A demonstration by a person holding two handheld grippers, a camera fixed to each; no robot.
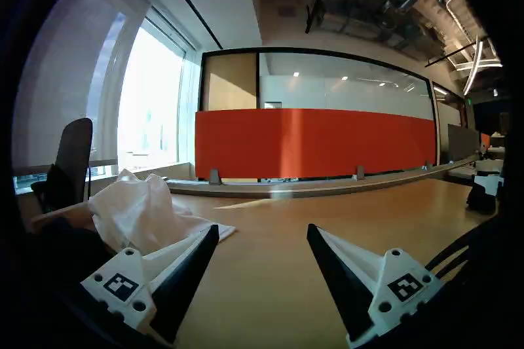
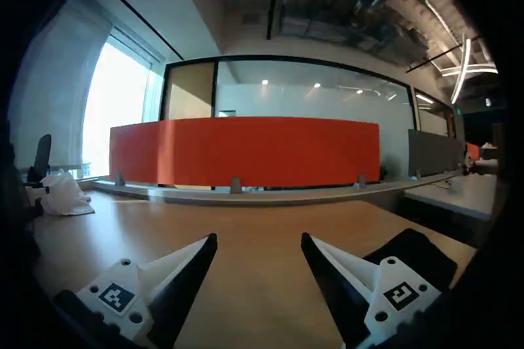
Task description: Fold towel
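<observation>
Your left hand-held gripper point(image 1: 262, 228) and right hand-held gripper point(image 2: 259, 238) both hover spread and empty above the tabletop point(image 1: 393, 205), because the crumpled white towel point(image 1: 144, 211) lies ungrasped at nine o'clock.

The light-brown wooden desk top point(image 1: 275, 270) is smooth, with a soft satin sheen. Near its left edge the crumpled white towel point(image 1: 141, 211) is thin, matt cloth, creased all over. The fingers point(image 1: 160, 257) of the left gripper point(image 1: 262, 228) and the right gripper point(image 2: 259, 236) are matt white plastic with black inner faces. The long orange screen point(image 1: 314, 143) along the far edge looks matt, perhaps felt-covered. The glass wall point(image 1: 340, 84) behind it is glossy.
</observation>
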